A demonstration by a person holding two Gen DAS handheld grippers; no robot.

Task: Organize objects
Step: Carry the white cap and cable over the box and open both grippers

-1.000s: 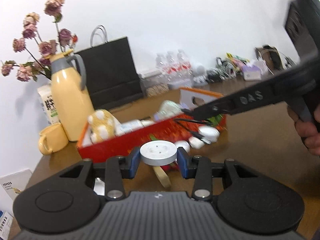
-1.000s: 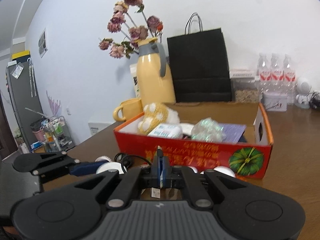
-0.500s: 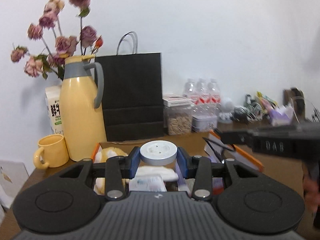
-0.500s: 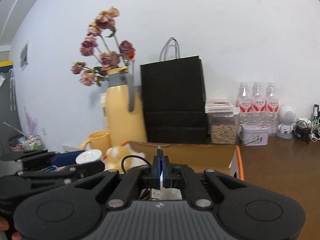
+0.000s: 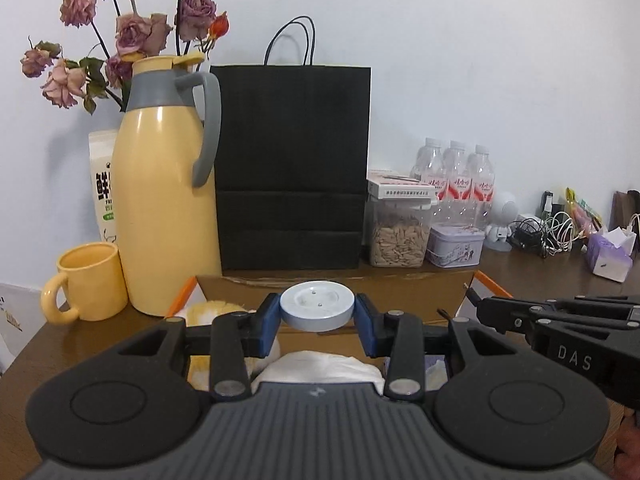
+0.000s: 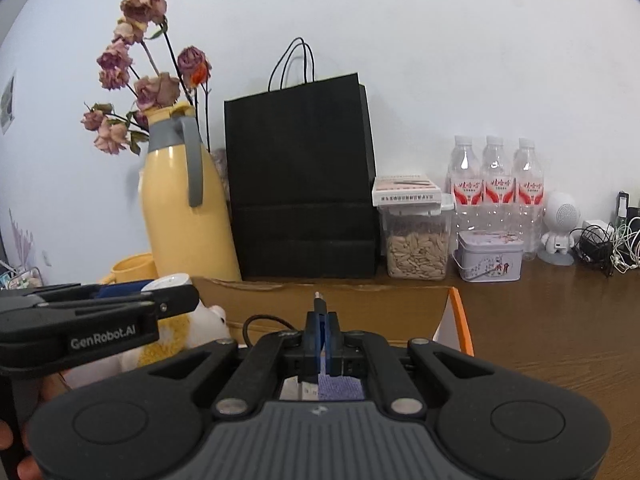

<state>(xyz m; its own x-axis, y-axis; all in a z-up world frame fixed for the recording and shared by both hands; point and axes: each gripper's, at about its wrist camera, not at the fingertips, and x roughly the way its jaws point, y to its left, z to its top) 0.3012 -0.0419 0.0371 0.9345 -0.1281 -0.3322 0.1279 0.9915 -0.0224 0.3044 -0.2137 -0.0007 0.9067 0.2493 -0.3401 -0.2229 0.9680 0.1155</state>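
Two tools were held above the cardboard box (image 5: 420, 286) on the desk (image 6: 552, 320). The left tool (image 5: 317, 316) was clamped on a round white disc (image 5: 317, 306) over the box. The right tool (image 6: 320, 330) was pinched on a black cable plug (image 6: 319, 304), also over the box.

Behind the box (image 5: 332, 280), frame centre: black bag (image 5: 292, 168), yellow jug (image 5: 164, 208) & mug (image 5: 86, 280) at left, seed jar (image 5: 400, 232) & tin (image 5: 456, 244) at right block the way. Bare table (image 6: 560, 320) lower right w/ room to pass.
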